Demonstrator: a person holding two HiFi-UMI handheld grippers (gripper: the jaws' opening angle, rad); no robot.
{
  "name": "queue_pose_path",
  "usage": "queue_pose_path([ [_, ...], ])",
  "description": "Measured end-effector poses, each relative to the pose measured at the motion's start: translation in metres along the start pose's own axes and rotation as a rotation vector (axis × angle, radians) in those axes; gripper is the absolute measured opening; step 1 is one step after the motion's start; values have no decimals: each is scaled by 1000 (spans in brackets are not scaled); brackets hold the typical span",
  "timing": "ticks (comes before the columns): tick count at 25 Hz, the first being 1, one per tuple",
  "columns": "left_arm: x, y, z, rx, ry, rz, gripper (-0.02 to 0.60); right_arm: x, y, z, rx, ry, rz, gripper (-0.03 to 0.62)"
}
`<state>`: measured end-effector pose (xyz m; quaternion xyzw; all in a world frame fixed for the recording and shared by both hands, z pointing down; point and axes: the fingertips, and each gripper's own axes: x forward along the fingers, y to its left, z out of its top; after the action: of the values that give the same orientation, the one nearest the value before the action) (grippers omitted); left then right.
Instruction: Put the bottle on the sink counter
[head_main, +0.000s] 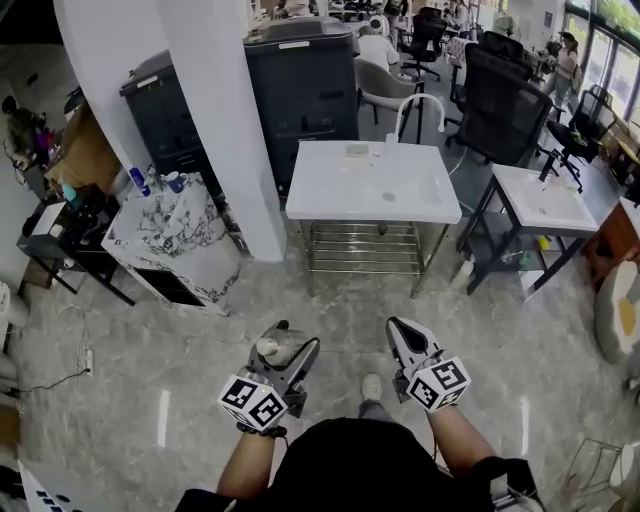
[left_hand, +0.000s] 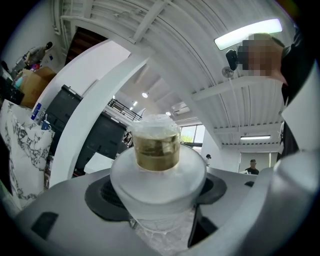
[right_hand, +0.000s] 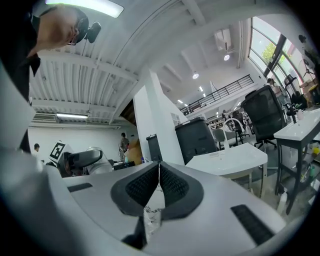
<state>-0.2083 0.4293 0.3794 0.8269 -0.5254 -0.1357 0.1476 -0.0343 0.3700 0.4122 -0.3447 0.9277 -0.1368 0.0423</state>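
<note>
My left gripper (head_main: 283, 343) is shut on a frosted white bottle (left_hand: 158, 175), its pads pressing the wide body from both sides. The bottle's gold neck and clear cap (left_hand: 155, 140) stick out past the jaws. In the head view the bottle (head_main: 267, 347) shows low at the centre, just over the grey floor. My right gripper (head_main: 397, 331) hovers beside it, shut, its ribbed pads (right_hand: 172, 186) meeting with nothing between them. The white sink counter (head_main: 330, 190) with a curved faucet (head_main: 421, 103) stands well ahead, far from both grippers.
A white pillar (head_main: 225, 130) rises left of the sink counter, with a marble-topped cabinet (head_main: 165, 232) and dark cabinets (head_main: 305, 85) around it. A second white sink table (head_main: 548, 205) and black office chairs (head_main: 500, 95) stand at the right. Polished grey floor lies between me and the counter.
</note>
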Motion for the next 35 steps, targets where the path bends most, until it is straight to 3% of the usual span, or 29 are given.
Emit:
queue_pose_path([
  [7, 90, 16, 7, 6, -19, 24, 356, 52, -83, 34, 18, -48, 36, 31],
  [16, 188, 10, -3, -1, -3, 20, 356, 58, -179, 61, 56, -80, 1, 31],
  [27, 233, 6, -18, -42, 64, -15, 356, 46, -220, 47, 137, -97, -71, 31],
  [35, 297, 29, -23, -67, 82, -103, 356, 55, -266, 59, 114, -84, -177, 31],
])
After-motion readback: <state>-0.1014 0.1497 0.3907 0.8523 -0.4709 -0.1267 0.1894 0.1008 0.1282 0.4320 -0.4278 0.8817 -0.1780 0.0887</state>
